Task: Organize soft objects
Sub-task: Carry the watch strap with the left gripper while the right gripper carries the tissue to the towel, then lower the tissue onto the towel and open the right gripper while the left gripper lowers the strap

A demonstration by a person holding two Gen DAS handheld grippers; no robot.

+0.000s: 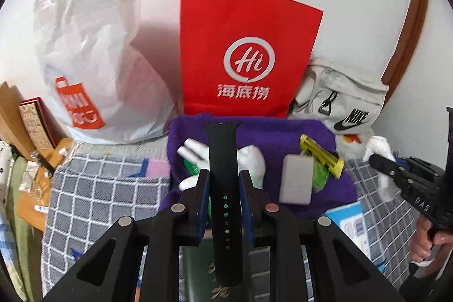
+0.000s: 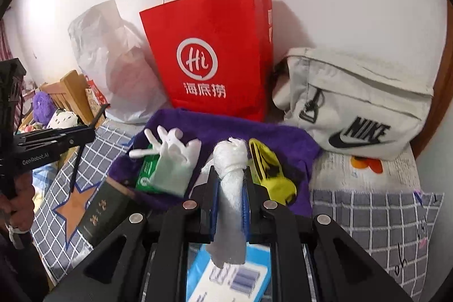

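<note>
My left gripper (image 1: 225, 177) is shut on a black watch strap (image 1: 223, 157) and holds it upright above the purple cloth (image 1: 325, 191). My right gripper (image 2: 230, 174) is shut on a knotted white plastic wrap (image 2: 230, 160), also over the purple cloth (image 2: 226, 123). On the cloth lie a white glove (image 2: 175, 146), a green packet (image 2: 145, 174), a grey sponge block (image 1: 297, 181) and a yellow clip (image 2: 269, 169). The right gripper also shows at the right of the left wrist view (image 1: 376, 159).
A red paper bag (image 1: 246, 47) stands against the wall behind the cloth. A white plastic bag (image 1: 93, 53) is to its left, a grey Nike pouch (image 2: 359, 104) to its right. A checked blanket (image 1: 99, 188), a dark book (image 2: 104, 205) and a blue box (image 2: 226, 282) lie in front.
</note>
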